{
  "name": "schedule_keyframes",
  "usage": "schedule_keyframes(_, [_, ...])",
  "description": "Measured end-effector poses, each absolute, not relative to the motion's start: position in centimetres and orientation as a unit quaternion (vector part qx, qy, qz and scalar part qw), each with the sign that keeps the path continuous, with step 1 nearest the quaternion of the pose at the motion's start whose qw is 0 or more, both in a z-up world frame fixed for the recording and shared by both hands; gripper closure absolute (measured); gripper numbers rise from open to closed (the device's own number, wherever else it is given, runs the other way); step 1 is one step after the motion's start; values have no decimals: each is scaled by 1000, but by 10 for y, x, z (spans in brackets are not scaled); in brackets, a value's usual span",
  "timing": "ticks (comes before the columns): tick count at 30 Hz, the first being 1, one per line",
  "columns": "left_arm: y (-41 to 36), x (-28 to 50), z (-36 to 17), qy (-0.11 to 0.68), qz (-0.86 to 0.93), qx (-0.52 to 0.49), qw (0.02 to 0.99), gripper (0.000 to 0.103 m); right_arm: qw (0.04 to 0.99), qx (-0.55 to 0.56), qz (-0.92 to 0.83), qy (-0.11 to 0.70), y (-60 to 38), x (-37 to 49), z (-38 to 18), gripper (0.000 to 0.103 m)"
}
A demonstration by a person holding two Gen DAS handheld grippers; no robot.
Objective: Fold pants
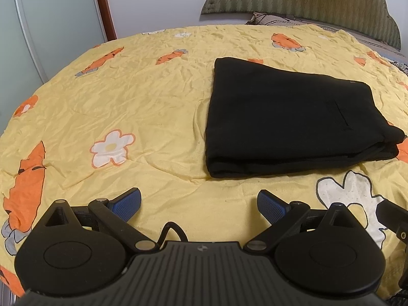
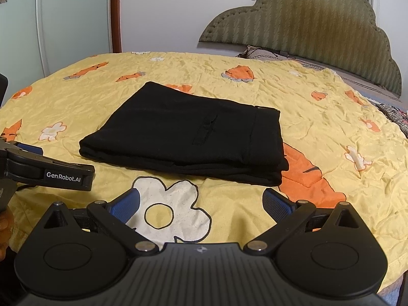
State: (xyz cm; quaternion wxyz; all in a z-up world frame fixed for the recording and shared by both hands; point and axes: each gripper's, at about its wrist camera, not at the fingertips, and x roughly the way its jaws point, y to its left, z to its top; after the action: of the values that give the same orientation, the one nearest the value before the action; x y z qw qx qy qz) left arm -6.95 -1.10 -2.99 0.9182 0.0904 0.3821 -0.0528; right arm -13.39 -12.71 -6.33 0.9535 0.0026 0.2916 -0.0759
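The pants (image 2: 188, 137) are seen lying on the yellow bedspread (image 2: 318, 127), near its middle, as a compact black rectangle of several stacked layers. The layer edges are visible along the near side, and the far side is a single smooth fold. A pocket slit (image 2: 206, 130) is on the top face, so an outer panel was left uppermost. The stack lies flat, with no leg or waistband trailing out, and the folding is judged complete or nearly so. The left gripper (image 1: 199, 204) is held low over the bedspread, just short of the near edge of the pants and apart from them. Its blue pads (image 1: 130, 199) are spread wide and nothing is between them. The right gripper (image 2: 200, 202) is held likewise over a white flower print (image 2: 178, 216), its jaws wide and empty, the pants lying ahead of it. Both tools are judged to be kept clear of the cloth so that the stack is not disturbed. In the right view the left tool is seen at the left margin, beside the stack and not touching it. A padded headboard (image 2: 318, 20) and a pillow (image 2: 260, 53) are noted at the far end of the bed. A glass door (image 1: 51, 25) with a wooden frame is noted to the left.
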Motion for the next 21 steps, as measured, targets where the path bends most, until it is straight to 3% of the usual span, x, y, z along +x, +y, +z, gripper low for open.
schedule_keyframes(21, [-9, -65, -30, 383, -61, 90, 917, 4, 952, -8, -82, 295, -124, -133, -60, 0])
